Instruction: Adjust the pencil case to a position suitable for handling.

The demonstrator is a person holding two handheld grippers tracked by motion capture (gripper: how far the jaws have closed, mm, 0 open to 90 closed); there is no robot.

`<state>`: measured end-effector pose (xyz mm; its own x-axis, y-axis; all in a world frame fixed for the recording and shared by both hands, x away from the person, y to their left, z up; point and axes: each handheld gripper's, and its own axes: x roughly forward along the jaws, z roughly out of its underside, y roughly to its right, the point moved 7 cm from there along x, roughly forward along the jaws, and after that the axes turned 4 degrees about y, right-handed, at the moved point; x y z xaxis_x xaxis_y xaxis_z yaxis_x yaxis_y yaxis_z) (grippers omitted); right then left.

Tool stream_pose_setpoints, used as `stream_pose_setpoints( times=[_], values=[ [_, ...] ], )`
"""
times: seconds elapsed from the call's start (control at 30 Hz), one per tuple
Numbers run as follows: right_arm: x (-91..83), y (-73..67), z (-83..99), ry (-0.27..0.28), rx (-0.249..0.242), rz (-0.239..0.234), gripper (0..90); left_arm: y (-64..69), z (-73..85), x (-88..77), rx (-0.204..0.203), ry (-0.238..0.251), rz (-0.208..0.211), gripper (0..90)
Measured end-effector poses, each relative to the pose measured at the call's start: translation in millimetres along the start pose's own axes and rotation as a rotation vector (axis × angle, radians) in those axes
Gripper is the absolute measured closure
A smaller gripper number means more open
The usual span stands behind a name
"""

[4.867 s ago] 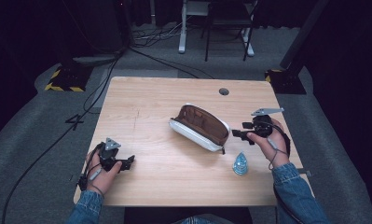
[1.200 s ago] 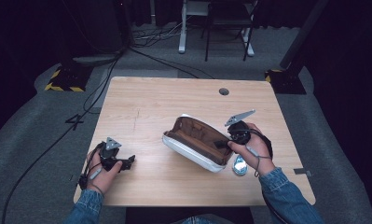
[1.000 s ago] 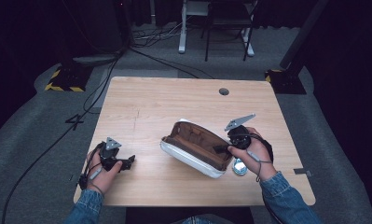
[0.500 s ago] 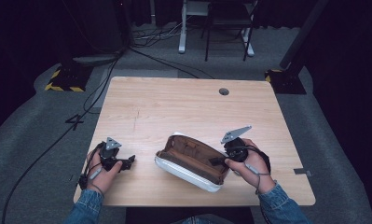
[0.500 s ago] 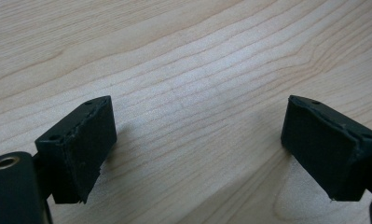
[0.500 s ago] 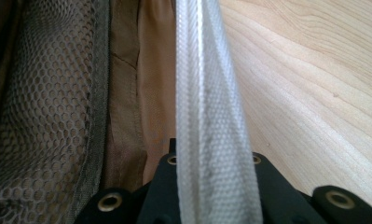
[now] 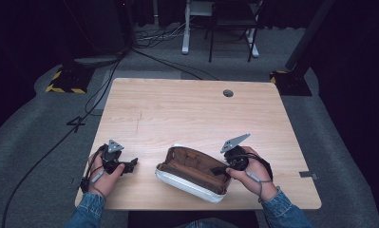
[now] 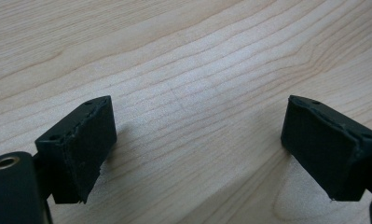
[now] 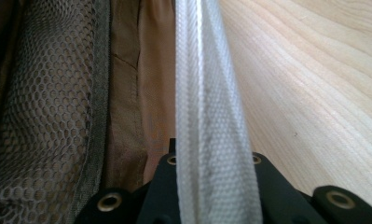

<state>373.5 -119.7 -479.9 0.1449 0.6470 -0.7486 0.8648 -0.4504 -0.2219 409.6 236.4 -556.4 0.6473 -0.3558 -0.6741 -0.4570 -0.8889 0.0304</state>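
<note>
High view first: you had dragged the open white pouch with the brown lining [image 7: 194, 173] down from mid-table to the near edge of the pale wooden tabletop [image 7: 177, 109], right in front of you. Your right hand-held gripper [image 7: 220, 169] was clamped on the pouch's right end, while your left hand-held gripper [image 7: 130, 164] stayed parked near the left front corner, well apart from the pouch. That pull likely put the opening within easy reach for loading.

Left gripper view: your jaws stood wide apart over bare wood, holding nothing.

Right gripper view: your jaws were closed on the white woven rim [image 9: 211, 140] of the pouch, with the brown mesh pocket [image 9: 44, 116] beside it and wood on the other side.
</note>
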Motion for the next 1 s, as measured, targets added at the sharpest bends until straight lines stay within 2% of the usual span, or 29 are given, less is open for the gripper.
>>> stream_pose_setpoints(
  times=[0.53,0.73,0.9,0.93,0.97,1.0],
  values=[
    [17.6,-0.7,10.2,-0.051,-0.023,-0.023,87.1,-0.3,-0.3,0.2,0.007,0.000,0.001,10.4],
    [22.1,-0.2,12.7,-0.061,-0.012,-0.035,86.2,0.0,-0.2,0.2,0.004,0.000,0.003,10.4],
    [25.1,0.0,15.9,-0.081,-0.024,-0.041,79.3,-0.4,-0.4,0.3,0.008,0.001,0.001,10.4],
    [25.5,-0.2,15.7,-0.081,-0.034,-0.041,74.9,-0.1,-0.2,0.2,0.005,0.000,0.002,10.4],
    [26.4,0.6,15.5,-0.081,-0.049,-0.020,65.5,-0.2,-0.3,0.3,0.006,0.000,0.002,10.4],
    [26.4,0.6,15.5,-0.081,-0.049,-0.020,65.5,-0.3,-0.5,0.3,0.008,0.001,0.002,10.4]
  ],
)
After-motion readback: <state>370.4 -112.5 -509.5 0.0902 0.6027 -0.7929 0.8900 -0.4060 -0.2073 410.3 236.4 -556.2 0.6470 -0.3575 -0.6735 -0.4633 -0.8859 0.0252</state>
